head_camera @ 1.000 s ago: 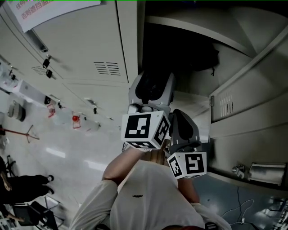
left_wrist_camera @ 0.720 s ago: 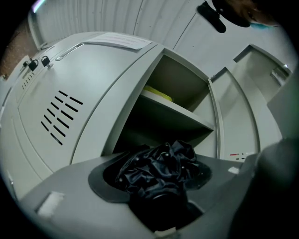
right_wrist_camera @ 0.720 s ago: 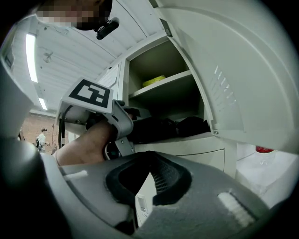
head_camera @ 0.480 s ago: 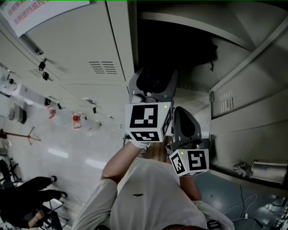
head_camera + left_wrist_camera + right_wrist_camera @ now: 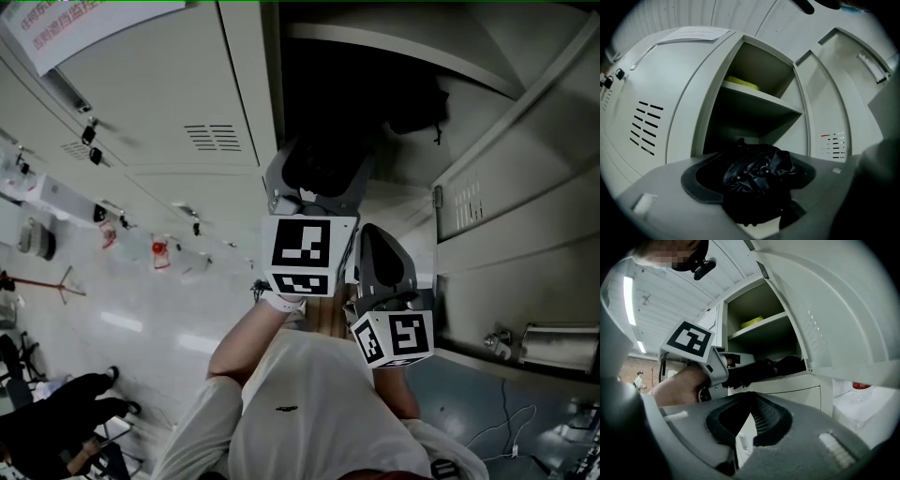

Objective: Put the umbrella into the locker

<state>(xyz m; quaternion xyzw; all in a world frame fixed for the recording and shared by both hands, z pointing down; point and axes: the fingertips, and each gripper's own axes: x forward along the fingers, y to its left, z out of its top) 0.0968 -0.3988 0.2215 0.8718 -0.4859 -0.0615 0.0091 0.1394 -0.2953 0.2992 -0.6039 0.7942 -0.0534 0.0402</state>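
— Up at the locker point(image 5: 258, 84), what does the head camera give you?

— I'm looking steeply down. My left gripper point(image 5: 321, 164) reaches into the dark open compartment. My right gripper point(image 5: 373, 239) sits just beside it, a little further back and outside the opening. The umbrella point(image 5: 414, 101) shows as a black bulk deep inside. The open door point(image 5: 525, 225) stands to the right, and on the left is a closed door with vent slits point(image 5: 211, 138).

— And the left gripper view?

— Its jaws have just been opening and stand wide apart. The folded black umbrella lies between them, its far end in the lower compartment under the shelf point(image 5: 759, 99). I see neither pad pressing on it, so I call it let go. On that shelf lies something yellow point(image 5: 743, 83).

— Right gripper view?

— My right jaws are closed tip to tip, with nothing between them. Beyond them I see the left gripper's marker cube point(image 5: 689, 341) and the hand point(image 5: 677, 387) that carries it. The umbrella runs from the left jaws into the compartment below the shelf, near the door's edge.
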